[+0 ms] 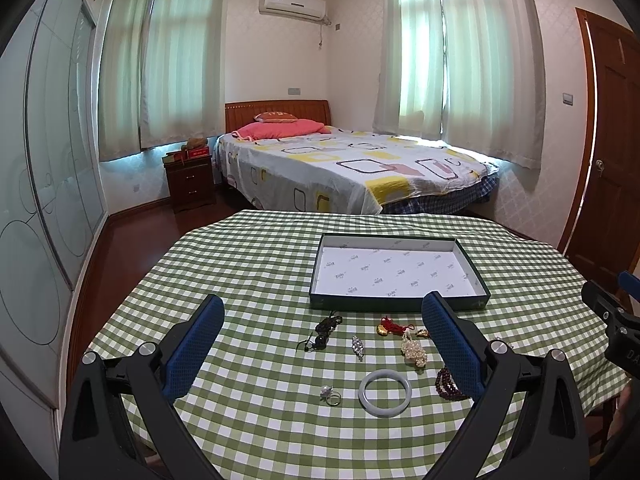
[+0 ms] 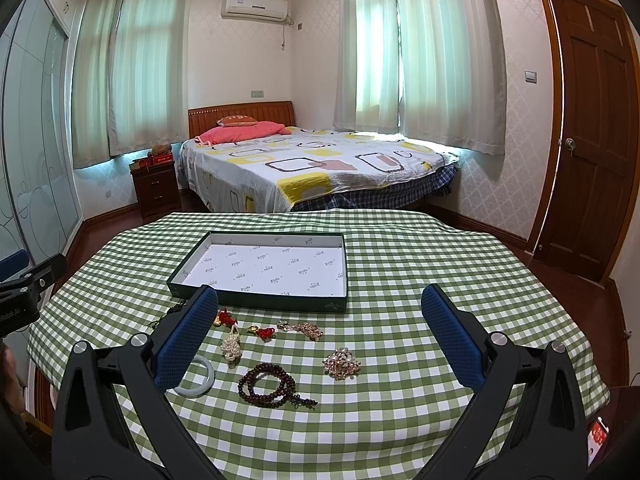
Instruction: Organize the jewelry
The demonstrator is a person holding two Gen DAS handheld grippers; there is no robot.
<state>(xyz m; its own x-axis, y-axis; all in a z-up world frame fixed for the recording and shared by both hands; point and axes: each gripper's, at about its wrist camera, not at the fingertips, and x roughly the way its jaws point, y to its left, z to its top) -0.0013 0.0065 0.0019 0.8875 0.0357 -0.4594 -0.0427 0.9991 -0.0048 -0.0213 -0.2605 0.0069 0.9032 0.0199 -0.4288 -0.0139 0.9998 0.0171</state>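
Both the left gripper [image 1: 323, 312] and right gripper [image 2: 320, 304] are spread wide, and a finger [image 2: 186, 336] hides part of the bangle [image 2: 200, 380].

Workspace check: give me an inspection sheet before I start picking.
Surface: green checked tablecloth, flat.
Job's things: open box, nothing in it; jade bangle, silver ring, pearl piece, dark bead bracelet, gold brooch, red cord charms, black cord pendant, all loose on the cloth before the box.
Clutter: nothing seen.
Grippers: left gripper and right gripper open, holding nothing.
Cables: nothing seen.
Surroundings: bed, door.
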